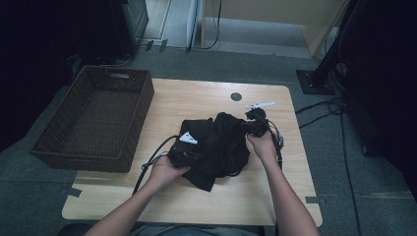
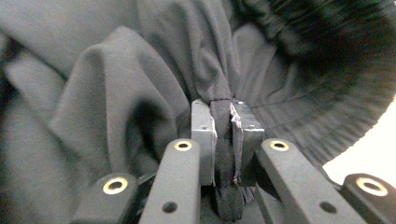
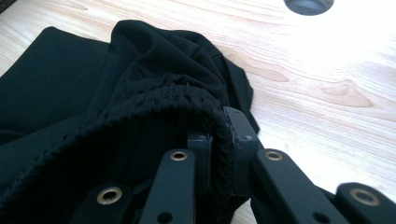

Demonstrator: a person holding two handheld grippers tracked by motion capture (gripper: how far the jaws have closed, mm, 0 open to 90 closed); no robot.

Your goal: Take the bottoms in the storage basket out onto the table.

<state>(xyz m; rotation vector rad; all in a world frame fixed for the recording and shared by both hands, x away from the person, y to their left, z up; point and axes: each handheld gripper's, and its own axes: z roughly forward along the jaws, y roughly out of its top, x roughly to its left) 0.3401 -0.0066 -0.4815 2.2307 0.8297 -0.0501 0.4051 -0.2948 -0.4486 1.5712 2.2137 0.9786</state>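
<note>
A crumpled black garment (image 1: 221, 145) lies in the middle of the wooden table (image 1: 196, 196). My left gripper (image 1: 184, 155) sits at the garment's left side, held by a hand. In the left gripper view its jaws (image 2: 223, 112) are shut on a pinched fold of the black fabric (image 2: 116, 93). My right gripper (image 1: 253, 127) is at the garment's upper right edge. In the right gripper view its jaws (image 3: 219, 126) are shut on the gathered elastic hem (image 3: 154, 100) of the garment, just above the tabletop (image 3: 327, 93).
A brown wicker basket (image 1: 96, 118) stands on the table's left end and overhangs its edge. A round cable hole (image 1: 236, 97) lies near the far edge. Cables trail from both grippers, and dark stands with floor cables (image 1: 339, 105) flank the table's right.
</note>
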